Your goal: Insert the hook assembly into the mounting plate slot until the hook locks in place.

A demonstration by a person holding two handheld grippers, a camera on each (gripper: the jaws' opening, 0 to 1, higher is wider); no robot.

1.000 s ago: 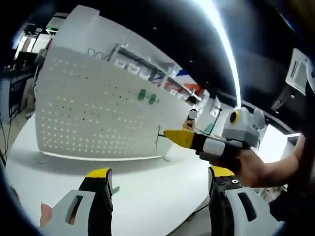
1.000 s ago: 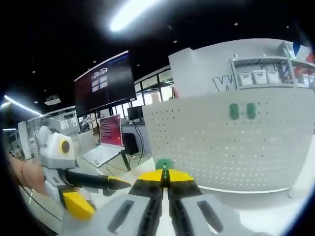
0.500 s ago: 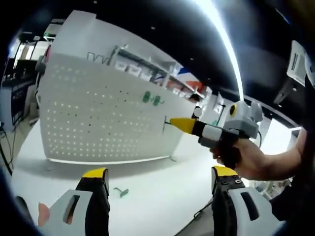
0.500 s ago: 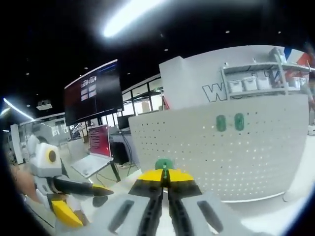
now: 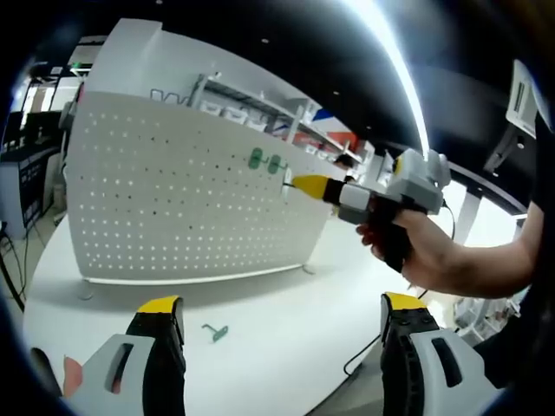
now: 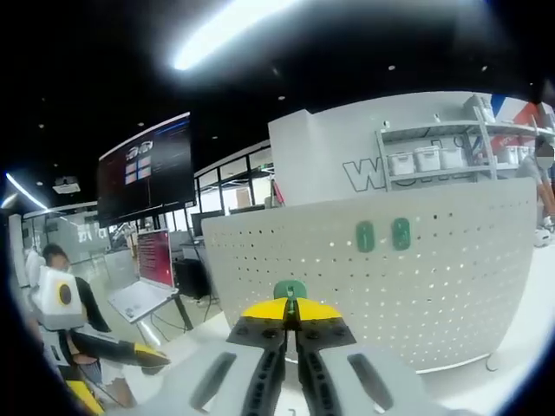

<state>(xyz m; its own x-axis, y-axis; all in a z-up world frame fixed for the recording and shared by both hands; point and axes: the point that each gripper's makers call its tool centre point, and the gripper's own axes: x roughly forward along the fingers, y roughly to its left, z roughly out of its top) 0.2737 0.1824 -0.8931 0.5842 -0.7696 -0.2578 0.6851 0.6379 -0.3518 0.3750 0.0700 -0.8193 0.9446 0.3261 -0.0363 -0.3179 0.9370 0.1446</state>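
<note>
In the left gripper view, the left gripper (image 5: 282, 316) has its two yellow-tipped jaws spread wide, with nothing between them and nothing touching them. Between the jaws, on the white table (image 5: 260, 347), lies a small green hook (image 5: 213, 331), loose and well apart from either jaw. Beyond it stands the white pegboard (image 5: 173, 204), upright on the table, with two green pieces (image 5: 264, 160) fixed side by side high on its face. To the right, the right gripper (image 5: 297, 183) reaches in, held in a person's hand (image 5: 416, 251); its yellow tip sits just beside the two green pieces, close to the board, and a thin piece sticks out at the tip. Whether that piece touches the board cannot be told.

In the right gripper view, the left gripper (image 6: 147, 355) shows low at the left, dark with a yellow tip. In the middle, the right gripper (image 6: 290, 310) has its jaws pressed together on a small green hook piece (image 6: 290, 290), which stands up from between the yellow tips. Beyond it the pegboard (image 6: 434, 277) fills the right half, the two green pieces (image 6: 382, 235) up on its face above and right of the held hook. A laptop (image 6: 143, 290) sits far off to the left.
</note>
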